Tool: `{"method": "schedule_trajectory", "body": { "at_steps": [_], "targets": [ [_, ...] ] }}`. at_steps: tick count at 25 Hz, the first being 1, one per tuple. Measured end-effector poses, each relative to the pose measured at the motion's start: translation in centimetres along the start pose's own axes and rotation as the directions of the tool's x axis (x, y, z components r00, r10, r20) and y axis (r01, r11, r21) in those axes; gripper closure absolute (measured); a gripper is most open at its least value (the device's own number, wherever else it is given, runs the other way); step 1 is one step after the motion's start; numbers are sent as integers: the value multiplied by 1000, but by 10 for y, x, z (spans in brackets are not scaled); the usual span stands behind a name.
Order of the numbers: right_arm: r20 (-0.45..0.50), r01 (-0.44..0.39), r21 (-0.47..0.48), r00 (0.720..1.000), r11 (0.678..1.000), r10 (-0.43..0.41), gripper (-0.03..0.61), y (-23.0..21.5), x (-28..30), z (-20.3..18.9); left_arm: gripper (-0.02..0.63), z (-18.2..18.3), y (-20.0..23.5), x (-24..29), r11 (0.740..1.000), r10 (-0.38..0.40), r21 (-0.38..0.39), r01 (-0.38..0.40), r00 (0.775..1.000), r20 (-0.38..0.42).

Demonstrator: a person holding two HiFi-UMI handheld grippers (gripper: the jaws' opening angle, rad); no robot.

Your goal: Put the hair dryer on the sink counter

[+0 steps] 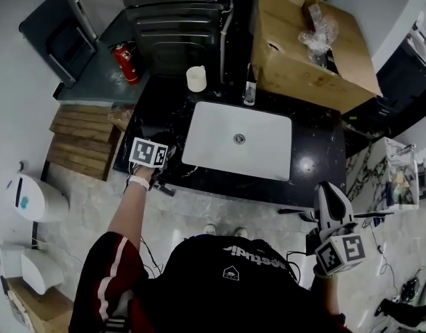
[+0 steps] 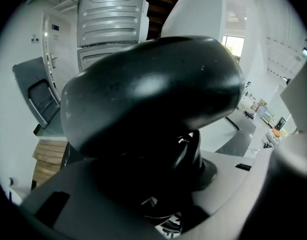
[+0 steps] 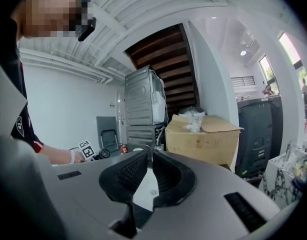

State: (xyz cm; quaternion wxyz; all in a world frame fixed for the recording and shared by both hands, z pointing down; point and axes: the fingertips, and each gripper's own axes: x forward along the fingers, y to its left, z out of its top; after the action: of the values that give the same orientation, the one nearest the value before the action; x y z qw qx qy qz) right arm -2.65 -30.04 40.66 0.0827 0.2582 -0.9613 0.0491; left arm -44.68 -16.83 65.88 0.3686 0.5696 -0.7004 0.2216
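The left tongs [image 2: 163,189] are closed on the handle of the black hair dryer [image 2: 153,94]. Its barrel lies crosswise, left to right, above the tabletop's [image 1: 317,151] left front corner beside the white basin [image 1: 220,144]. The right tongs [image 3: 146,156] are closed and empty, off to the right.

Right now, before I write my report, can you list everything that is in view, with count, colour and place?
black rounded plastic hair dryer: one, black, between the left gripper's jaws
black marble sink counter: one, black, centre
white rectangular basin: one, white, set in the counter
cream cup: one, cream, counter's back edge
dark bottle: one, dark, behind the basin
brown cardboard box: one, brown, back right
red fire extinguisher: one, red, back left
wooden boards: several, brown, floor, left
left gripper: one, grey, shut on the dryer
right gripper: one, grey, shut, empty
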Motion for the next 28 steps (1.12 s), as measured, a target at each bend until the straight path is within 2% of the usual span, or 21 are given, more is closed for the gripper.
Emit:
{"method": "schedule_trajectory", "body": {
  "at_steps": [8,15,18,23,28],
  "targets": [
    [-7,35,7,999,999,-35,515,-4,-6,-5,403,3,14,36,995,24,-94,-26,999,-27],
    [20,30,40,999,999,-31,515,1,-5,-2,402,-7,27,66,980,38,-187,-65,988,-148],
    [-9,48,19,999,999,-48,515,-4,-8,-9,400,-12,30,75,973,35,-216,-79,979,-199],
    [36,21,64,999,998,-23,515,2,-4,-1,399,-19,34,84,967,31,-234,-96,963,-267],
    [28,20,73,999,997,-22,515,0,-2,-5,394,-20,32,86,977,54,-178,-117,945,-322]
  ]
}}
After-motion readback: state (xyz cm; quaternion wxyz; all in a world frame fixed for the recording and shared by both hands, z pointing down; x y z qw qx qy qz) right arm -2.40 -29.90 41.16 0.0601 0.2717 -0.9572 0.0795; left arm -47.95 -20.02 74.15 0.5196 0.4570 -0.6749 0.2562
